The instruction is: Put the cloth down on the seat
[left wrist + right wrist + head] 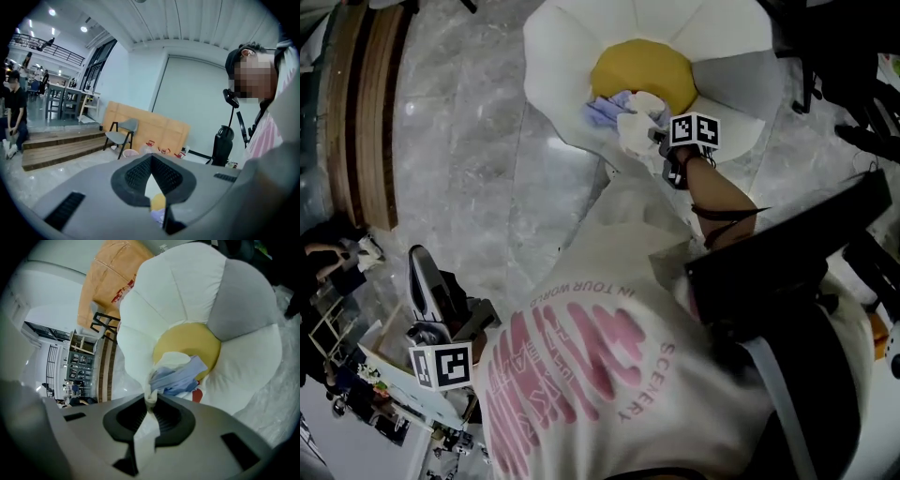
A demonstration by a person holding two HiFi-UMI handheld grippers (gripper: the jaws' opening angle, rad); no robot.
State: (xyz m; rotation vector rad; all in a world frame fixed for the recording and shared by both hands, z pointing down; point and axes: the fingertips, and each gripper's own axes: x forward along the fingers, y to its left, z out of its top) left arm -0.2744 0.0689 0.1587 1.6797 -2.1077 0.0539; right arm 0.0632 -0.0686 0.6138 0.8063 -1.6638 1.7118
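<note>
The seat [731, 75] is a flower-shaped cushion with white petals, one grey petal and a yellow centre [652, 70]. A bunched white and pale-blue cloth [614, 111] lies at the near-left edge of that centre. My right gripper [649, 129] is just over it, shut on a white fold. In the right gripper view the fold runs up between the jaws at the right gripper [151, 399], and the rest of the cloth [176, 376] rests against the yellow centre [199, 341]. My left gripper [415, 258] hangs low at the left, far from the seat, shut and holding nothing [151, 157].
A curved wooden step [361, 103] borders the marble floor [469, 169] on the left. Dark equipment [787, 253] sits at the right by my body. The left gripper view shows a grey chair [123, 132], a wooden board [150, 124] and people beyond the steps [61, 145].
</note>
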